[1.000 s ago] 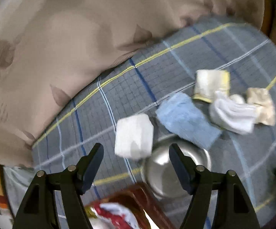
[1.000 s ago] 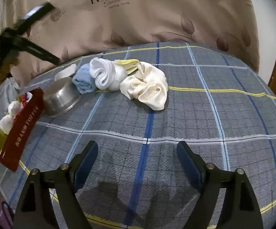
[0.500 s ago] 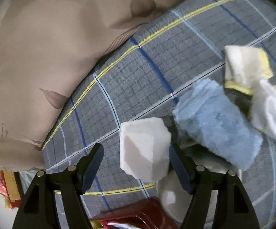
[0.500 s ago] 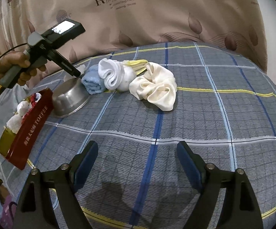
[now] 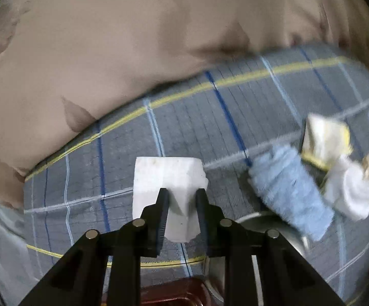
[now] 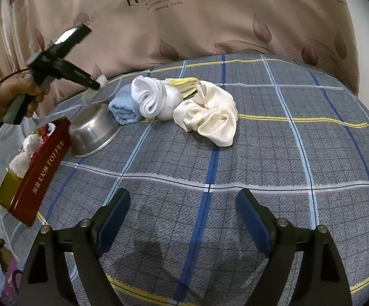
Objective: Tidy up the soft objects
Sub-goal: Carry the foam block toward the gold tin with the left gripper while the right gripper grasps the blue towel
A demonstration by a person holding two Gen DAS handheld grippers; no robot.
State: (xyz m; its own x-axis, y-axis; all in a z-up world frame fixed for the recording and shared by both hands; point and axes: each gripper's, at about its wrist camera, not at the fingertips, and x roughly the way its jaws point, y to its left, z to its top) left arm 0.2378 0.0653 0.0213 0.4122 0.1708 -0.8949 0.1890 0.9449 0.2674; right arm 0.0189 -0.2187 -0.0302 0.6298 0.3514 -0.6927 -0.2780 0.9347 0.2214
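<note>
My left gripper (image 5: 181, 196) is shut on a white sponge block (image 5: 167, 176) and holds it above the plaid bed cover. In the right wrist view the left gripper (image 6: 95, 85) shows at the left, over the steel bowl (image 6: 92, 130), with the white block (image 6: 102, 79) in its tips. A rolled blue towel (image 6: 122, 107), a rolled white cloth (image 6: 153, 98), a yellow-edged cloth (image 6: 184, 83) and a cream scrunched cloth (image 6: 210, 117) lie in a row. My right gripper (image 6: 181, 219) is open and empty, low over the cover.
A red toffee box (image 6: 39, 168) with white soft items inside lies left of the bowl. A beige printed quilt (image 6: 184, 25) rises behind the plaid cover (image 6: 286, 165). The bowl's rim (image 5: 268, 216) shows in the left wrist view beside the blue towel (image 5: 289, 196).
The left gripper has closed on the white sponge block and lifted it off the cover. The right gripper has stayed open and nearly still.
</note>
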